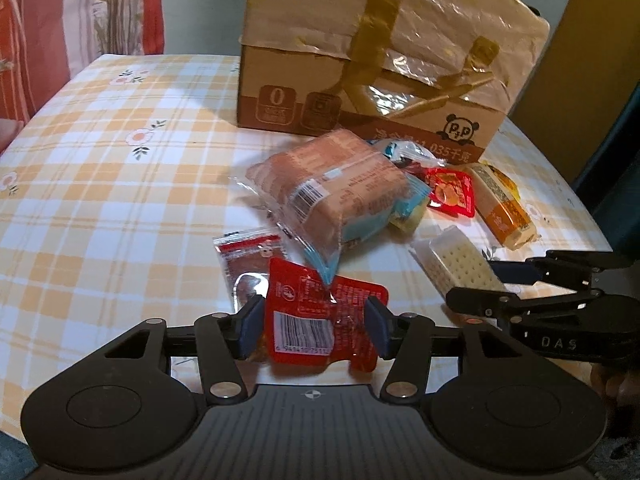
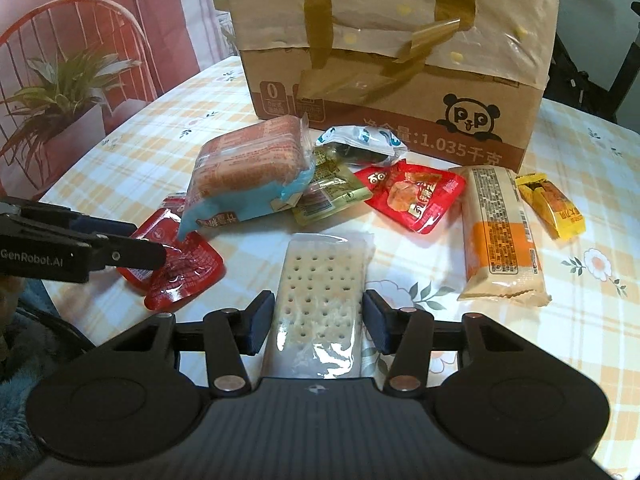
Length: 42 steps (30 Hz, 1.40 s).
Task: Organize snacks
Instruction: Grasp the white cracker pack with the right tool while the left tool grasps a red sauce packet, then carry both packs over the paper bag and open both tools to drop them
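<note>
Snacks [image 2: 416, 196] scattered by cardboard box [image 2: 392, 92].

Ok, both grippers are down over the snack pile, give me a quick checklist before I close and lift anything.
1. Left gripper straddles the red packet: ok, one finger on each side, open.
2. Red packet free to lift: not ok, the corner of the big bread pack lies over its far edge.
3. Right gripper centred on the cracker pack: ok, open, one finger on each side.
4. Cracker pack clear of neighbours: ok, nothing lies on it.
5. Grippers apart from each other: ok, there is a gap between them.
6. Cardboard box open to receive snacks: cannot tell, a taped flap hangs down its front.
</note>
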Each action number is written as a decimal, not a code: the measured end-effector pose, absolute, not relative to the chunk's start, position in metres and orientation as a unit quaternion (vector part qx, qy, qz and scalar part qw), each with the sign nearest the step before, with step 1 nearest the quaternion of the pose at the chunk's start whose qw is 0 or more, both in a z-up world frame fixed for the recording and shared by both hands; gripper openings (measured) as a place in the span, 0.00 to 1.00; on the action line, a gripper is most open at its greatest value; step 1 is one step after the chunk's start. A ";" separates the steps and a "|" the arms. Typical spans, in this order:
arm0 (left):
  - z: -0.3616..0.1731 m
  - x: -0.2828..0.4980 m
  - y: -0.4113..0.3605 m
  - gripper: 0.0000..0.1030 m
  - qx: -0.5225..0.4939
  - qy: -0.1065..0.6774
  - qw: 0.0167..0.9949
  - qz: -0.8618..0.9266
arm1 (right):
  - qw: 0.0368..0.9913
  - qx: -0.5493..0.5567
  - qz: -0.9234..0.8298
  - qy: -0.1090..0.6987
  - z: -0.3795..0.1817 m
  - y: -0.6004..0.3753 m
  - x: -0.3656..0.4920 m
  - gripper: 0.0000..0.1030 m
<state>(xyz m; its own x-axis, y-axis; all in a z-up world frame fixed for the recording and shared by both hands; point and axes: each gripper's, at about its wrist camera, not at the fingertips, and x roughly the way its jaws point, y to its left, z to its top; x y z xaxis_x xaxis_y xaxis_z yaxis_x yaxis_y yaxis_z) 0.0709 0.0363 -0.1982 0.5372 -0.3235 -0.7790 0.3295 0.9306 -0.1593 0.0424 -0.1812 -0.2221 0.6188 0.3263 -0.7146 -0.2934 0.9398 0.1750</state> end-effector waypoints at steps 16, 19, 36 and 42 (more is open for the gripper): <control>-0.211 0.070 0.000 0.66 0.092 0.426 0.872 -0.220 | 0.907 0.042 0.134 0.397 -0.223 -0.203 0.040 0.49; -0.215 0.067 -0.010 0.68 0.130 0.414 0.874 -0.221 | 0.907 0.042 0.135 0.397 -0.222 -0.203 0.039 0.49; -0.191 0.051 0.005 0.01 0.086 0.365 0.898 -0.230 | 0.907 0.051 0.137 0.395 -0.223 -0.205 0.039 0.48; -0.181 0.053 0.012 0.01 0.051 0.350 0.907 -0.230 | 0.906 0.061 0.142 0.394 -0.224 -0.206 0.037 0.48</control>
<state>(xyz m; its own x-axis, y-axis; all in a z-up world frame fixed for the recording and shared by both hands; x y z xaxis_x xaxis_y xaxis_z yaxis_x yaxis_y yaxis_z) 0.0528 0.0123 -0.1812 0.6494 -0.3818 -0.6576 0.4528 0.8890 -0.0690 0.0375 -0.2059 -0.2242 0.6493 0.3062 -0.6961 -0.2097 0.9520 0.2231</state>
